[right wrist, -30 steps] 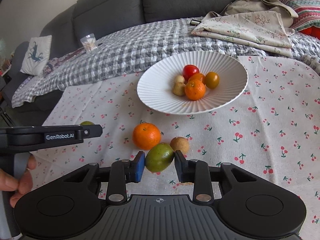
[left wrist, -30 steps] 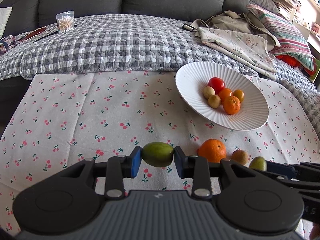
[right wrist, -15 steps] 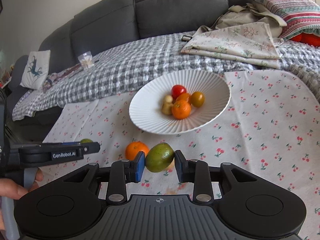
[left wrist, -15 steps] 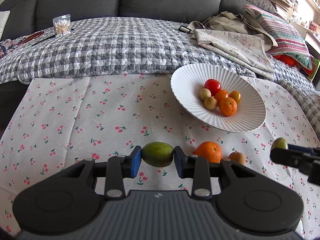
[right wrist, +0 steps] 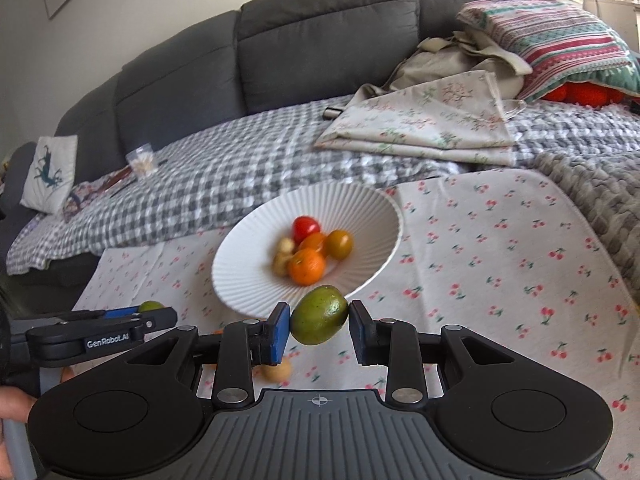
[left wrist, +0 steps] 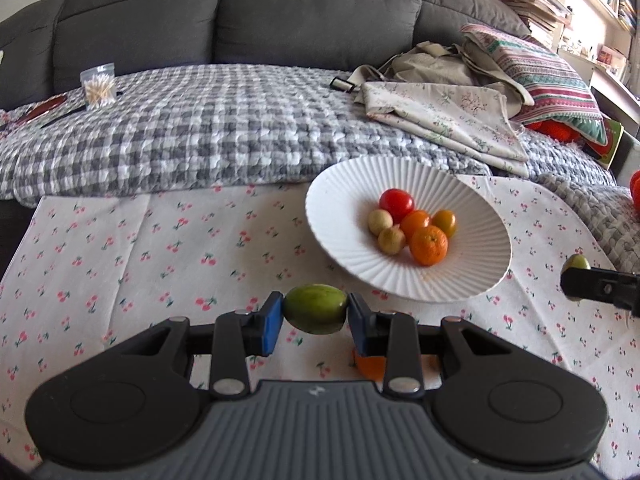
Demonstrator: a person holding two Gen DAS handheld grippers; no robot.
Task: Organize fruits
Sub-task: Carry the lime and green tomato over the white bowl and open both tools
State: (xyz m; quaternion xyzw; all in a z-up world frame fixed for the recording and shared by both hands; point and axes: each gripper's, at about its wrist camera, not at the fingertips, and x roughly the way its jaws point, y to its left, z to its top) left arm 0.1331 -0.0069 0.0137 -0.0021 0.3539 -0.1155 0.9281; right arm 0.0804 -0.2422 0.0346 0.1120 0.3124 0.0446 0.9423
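Note:
My left gripper (left wrist: 315, 314) is shut on a green oval fruit (left wrist: 316, 308), held above the cherry-print cloth, short of the white ribbed plate (left wrist: 344, 200). My right gripper (right wrist: 319, 318) is shut on a second green fruit (right wrist: 319, 315), just in front of the plate (right wrist: 240, 264). The plate holds a red tomato (left wrist: 396, 204), several orange fruits and two small tan ones. An orange (left wrist: 370, 366) lies on the cloth, mostly hidden behind the left fingers. A small tan fruit (right wrist: 277, 371) lies under the right fingers. The right gripper's tip shows at the left wrist view's right edge (left wrist: 576, 276).
A grey checked blanket (left wrist: 224, 120) covers the sofa seat behind the cloth. Folded floral fabric (left wrist: 448, 116) and a striped cushion (left wrist: 548, 76) lie at the back right. A small clear box of sticks (left wrist: 98, 87) stands at the back left. A hand (right wrist: 12, 406) holds the left gripper.
The right gripper has risen and moved toward the plate with its green fruit, leaving the orange and tan fruit behind. The left gripper has barely moved.

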